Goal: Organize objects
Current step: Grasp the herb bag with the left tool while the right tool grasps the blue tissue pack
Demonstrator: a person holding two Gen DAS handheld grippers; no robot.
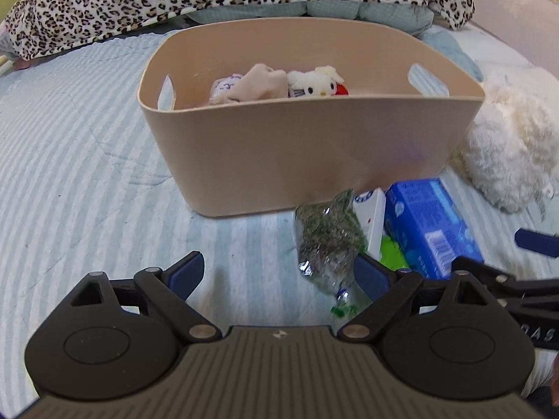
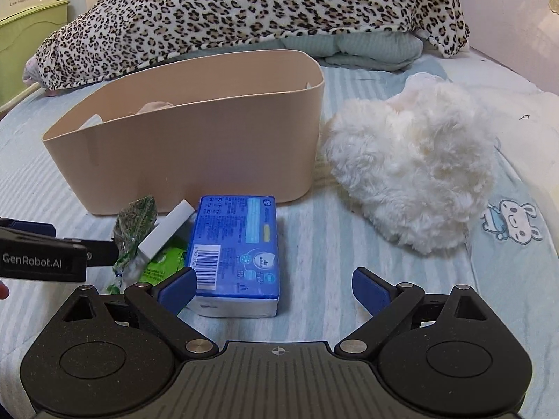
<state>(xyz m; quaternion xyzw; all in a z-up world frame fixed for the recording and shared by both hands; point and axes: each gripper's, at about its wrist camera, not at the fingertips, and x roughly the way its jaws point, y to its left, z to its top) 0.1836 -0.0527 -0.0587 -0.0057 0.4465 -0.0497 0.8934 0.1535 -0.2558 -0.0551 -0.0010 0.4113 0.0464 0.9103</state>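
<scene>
Both grippers, left and right, gape empty; the tissue pack looks light, squashy, best pinched across its short sides.

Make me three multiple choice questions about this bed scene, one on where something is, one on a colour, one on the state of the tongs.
1. Where is the Hello Kitty plush?
A. Inside the beige bin
B. On the leopard blanket
C. Under the tissue pack

2. What colour is the tissue pack?
A. Red
B. Blue
C. Yellow

3. How are the right tongs?
A. Shut on the tissue pack
B. Shut on nothing
C. Open

Answers:
1 A, its head shows above the bin's near wall in the left wrist view.
2 B, the wrapper is blue with a white barcode label.
3 C, the two blue fingers stand wide apart with striped bedding between them, holding nothing.
</scene>
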